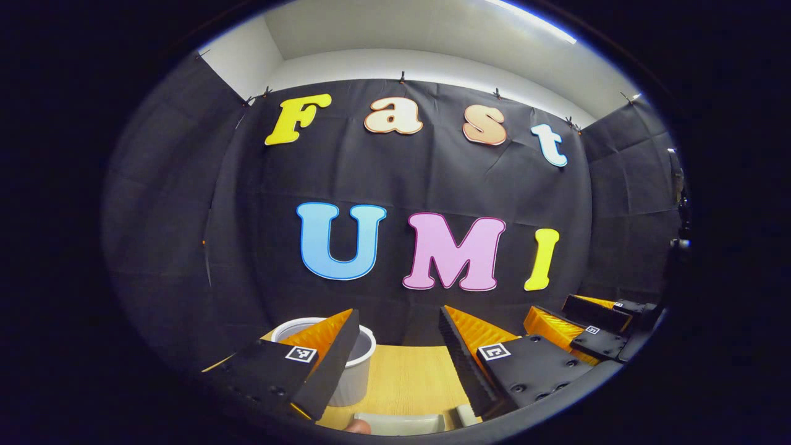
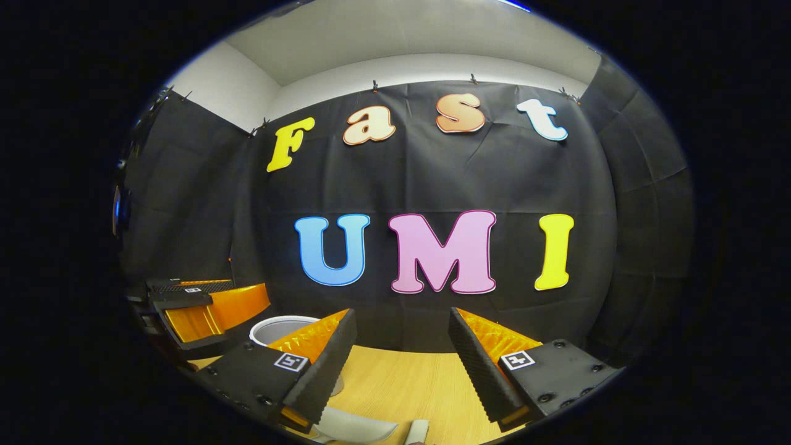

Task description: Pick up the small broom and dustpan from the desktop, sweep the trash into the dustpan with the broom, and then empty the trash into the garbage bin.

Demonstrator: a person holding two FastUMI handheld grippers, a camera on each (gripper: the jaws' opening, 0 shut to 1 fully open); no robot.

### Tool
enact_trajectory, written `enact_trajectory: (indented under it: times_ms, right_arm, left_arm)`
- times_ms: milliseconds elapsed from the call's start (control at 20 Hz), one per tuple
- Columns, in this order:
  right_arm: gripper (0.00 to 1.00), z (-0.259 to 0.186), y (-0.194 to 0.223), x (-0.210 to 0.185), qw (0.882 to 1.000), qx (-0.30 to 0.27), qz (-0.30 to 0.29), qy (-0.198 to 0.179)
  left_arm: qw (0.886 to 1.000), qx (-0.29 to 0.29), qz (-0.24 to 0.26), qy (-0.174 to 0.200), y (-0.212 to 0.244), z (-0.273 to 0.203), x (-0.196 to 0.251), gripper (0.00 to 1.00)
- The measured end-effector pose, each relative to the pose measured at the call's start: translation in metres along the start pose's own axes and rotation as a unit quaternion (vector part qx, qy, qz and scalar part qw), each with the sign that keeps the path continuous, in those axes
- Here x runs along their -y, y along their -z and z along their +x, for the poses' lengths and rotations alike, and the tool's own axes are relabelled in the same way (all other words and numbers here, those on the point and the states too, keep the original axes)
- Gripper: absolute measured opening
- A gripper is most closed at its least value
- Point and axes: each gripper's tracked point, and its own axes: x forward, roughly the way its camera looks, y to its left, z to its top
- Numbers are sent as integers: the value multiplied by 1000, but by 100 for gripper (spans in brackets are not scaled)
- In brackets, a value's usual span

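Observation:
My left gripper (image 1: 398,314) hovers open over the wooden desktop (image 1: 408,377), nothing between its fingers. Just below it, at the lower edge of the left gripper view, lies a pale grey flat piece (image 1: 395,423); whether it is the dustpan or the broom I cannot tell. My right gripper (image 2: 401,312) is open too, empty, above the desktop (image 2: 401,383). Under it a pale curved piece (image 2: 355,428) and a narrow pale handle (image 2: 417,432) peek in, cut off by the edge. The white round garbage bin (image 1: 361,371) (image 2: 278,329) stands behind each view's left finger.
The right gripper (image 1: 565,316) shows at the right of the left gripper view, level with my left one. The left gripper (image 2: 207,306) shows at the left of the right gripper view, next to the bin. The black cloth wall rises right behind the desktop.

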Motion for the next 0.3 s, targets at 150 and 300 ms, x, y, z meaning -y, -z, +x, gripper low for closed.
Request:
enact_trajectory:
  times_ms: [150,300]
  right_arm:
    - [97,0,2,3,1000,-5,-1,1]
    - [97,-2,6,4,1000,-7,-1,3]
  left_arm:
    - [1000,5,1,-7,-5,-2,-2,76]
    - [1000,13,5,-10,-6,-3,1,77]
